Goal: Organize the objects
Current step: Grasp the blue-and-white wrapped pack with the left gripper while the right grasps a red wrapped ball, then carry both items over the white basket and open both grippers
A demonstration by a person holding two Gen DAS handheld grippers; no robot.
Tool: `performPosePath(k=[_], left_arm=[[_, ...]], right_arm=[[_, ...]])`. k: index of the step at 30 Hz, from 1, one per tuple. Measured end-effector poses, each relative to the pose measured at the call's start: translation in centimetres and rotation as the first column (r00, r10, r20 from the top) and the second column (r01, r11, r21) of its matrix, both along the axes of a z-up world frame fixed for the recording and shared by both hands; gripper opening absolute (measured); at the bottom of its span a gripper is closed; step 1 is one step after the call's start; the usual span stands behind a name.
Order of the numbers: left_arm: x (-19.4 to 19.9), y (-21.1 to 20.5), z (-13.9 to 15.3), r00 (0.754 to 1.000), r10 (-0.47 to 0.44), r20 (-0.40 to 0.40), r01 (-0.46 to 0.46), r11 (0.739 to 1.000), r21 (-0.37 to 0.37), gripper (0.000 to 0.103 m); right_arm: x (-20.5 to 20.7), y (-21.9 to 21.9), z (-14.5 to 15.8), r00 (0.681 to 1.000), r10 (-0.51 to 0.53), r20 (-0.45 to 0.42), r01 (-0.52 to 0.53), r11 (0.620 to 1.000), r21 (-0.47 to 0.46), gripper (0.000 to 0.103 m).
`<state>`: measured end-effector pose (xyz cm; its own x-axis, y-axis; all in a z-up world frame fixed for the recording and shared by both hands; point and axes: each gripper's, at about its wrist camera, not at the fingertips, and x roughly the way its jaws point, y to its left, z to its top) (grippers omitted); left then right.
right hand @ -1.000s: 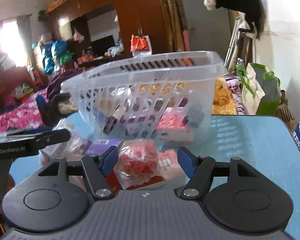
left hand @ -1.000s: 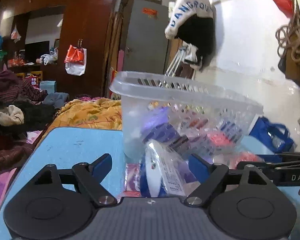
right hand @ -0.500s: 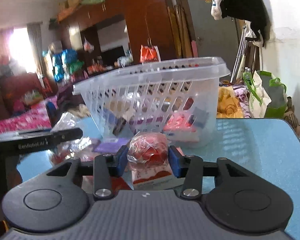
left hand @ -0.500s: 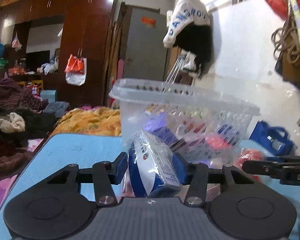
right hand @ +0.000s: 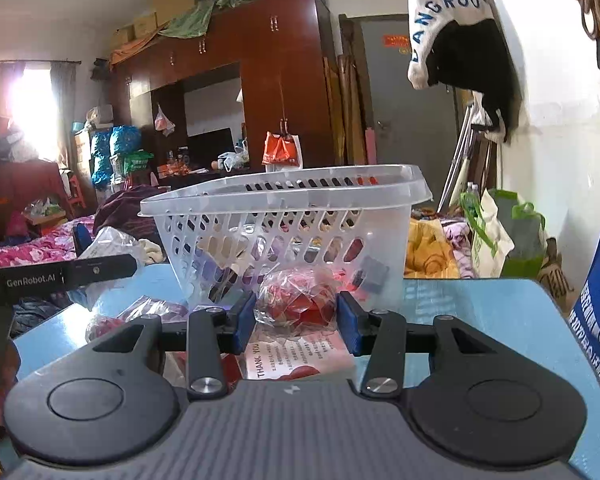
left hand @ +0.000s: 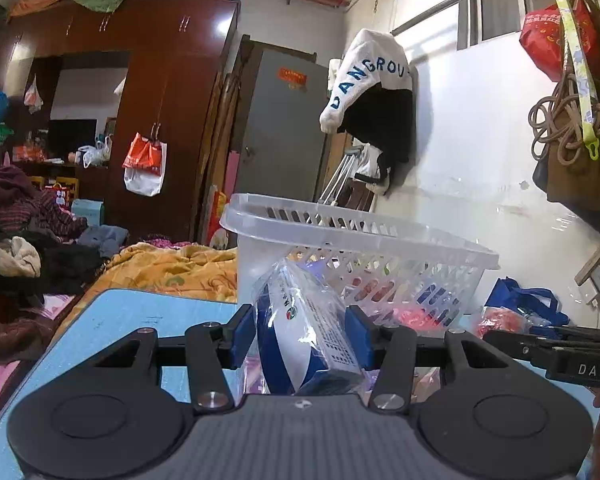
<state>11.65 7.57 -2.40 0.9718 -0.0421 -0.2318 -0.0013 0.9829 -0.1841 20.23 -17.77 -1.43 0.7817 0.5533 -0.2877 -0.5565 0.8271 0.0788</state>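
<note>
Left wrist view: the left gripper (left hand: 302, 330) is clamped on a blue-and-white packet in clear wrap (left hand: 306, 326), right in front of the basket (left hand: 360, 232). The right gripper (right hand: 296, 320) squeezes a crinkly red bag (right hand: 296, 300), also just in front of the basket. My worry is that slippery wrap sliding out, or either load clipping the basket rim on the way over and tipping it.

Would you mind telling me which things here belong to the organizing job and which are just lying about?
Part of the job:
- left gripper, shut on the blue-and-white bagged box
- right gripper, shut on the clear bag of red sweets
- clear slotted plastic basket
- blue table

Lying about:
- white-and-black hanging garment
- orange-and-white plastic bag
- yellow blanket
</note>
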Motion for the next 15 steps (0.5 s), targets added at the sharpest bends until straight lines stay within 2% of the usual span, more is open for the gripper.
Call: performPosePath(k=[10,15], left_arm=[[-0.17,0.01,-0.03,1.0,-0.002,0.007,0.002,1.0,0.003,0.053],[-0.91,0.13,0.02,0.999,0.008,0.041,-0.008,1.0,0.003,0.053]], right_arm=[[-0.06,-0.06,-0.06,1.0,0.003,0.016,-0.003,1.0,0.006,0.047],[-0.2,-0.29,-0.12,1.0,0.002,0.022,-0.002,1.0,0.019,0.047]])
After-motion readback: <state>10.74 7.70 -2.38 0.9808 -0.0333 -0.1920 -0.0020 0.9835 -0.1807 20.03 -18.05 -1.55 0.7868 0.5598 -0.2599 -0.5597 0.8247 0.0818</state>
